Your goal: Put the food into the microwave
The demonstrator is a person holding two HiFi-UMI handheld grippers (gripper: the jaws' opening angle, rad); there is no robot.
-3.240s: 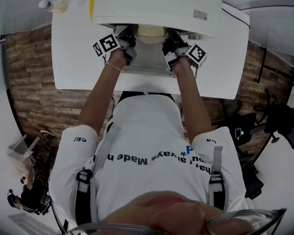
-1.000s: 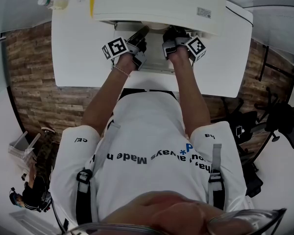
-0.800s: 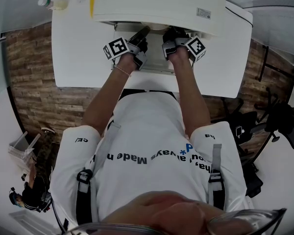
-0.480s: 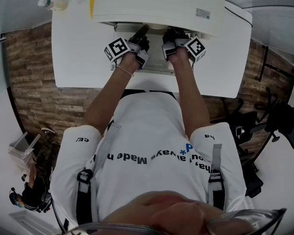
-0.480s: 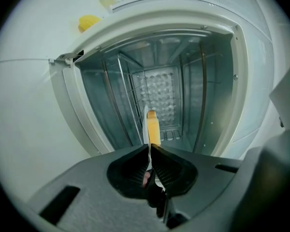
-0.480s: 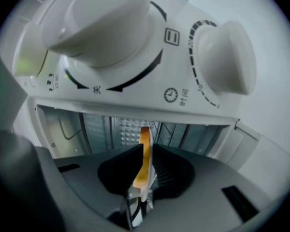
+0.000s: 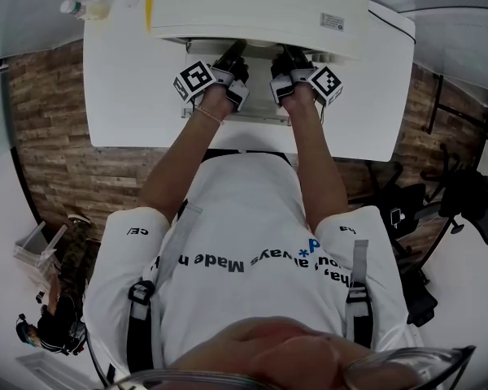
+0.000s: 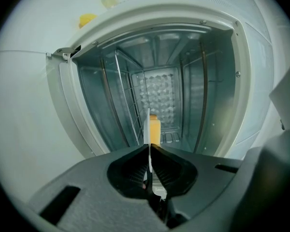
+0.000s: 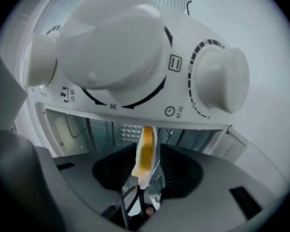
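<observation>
A yellow piece of food (image 8: 154, 128) rides on a thin white plate (image 8: 148, 129), seen edge-on and held at the open mouth of a white microwave (image 7: 260, 6). The plate's far edge points into the bare metal cavity (image 8: 159, 81); how far in it reaches cannot be told. The left gripper (image 8: 150, 153) has its dark jaws pressed together on the near rim of the plate. The right gripper (image 9: 147, 163) has its jaws drawn narrow around the opposite rim, where the yellow food (image 9: 146, 151) shows between them. From overhead the two grippers sit side by side just under the microwave's front edge, which hides the plate. Above the right gripper, two white control knobs, a large one (image 9: 111, 37) and a smaller timer dial (image 9: 222, 79), fill the panel. The microwave stands on a white table (image 7: 122, 88), with a clear bottle (image 7: 85, 8) and a small yellow object (image 7: 152, 10) at the table's far left corner.
</observation>
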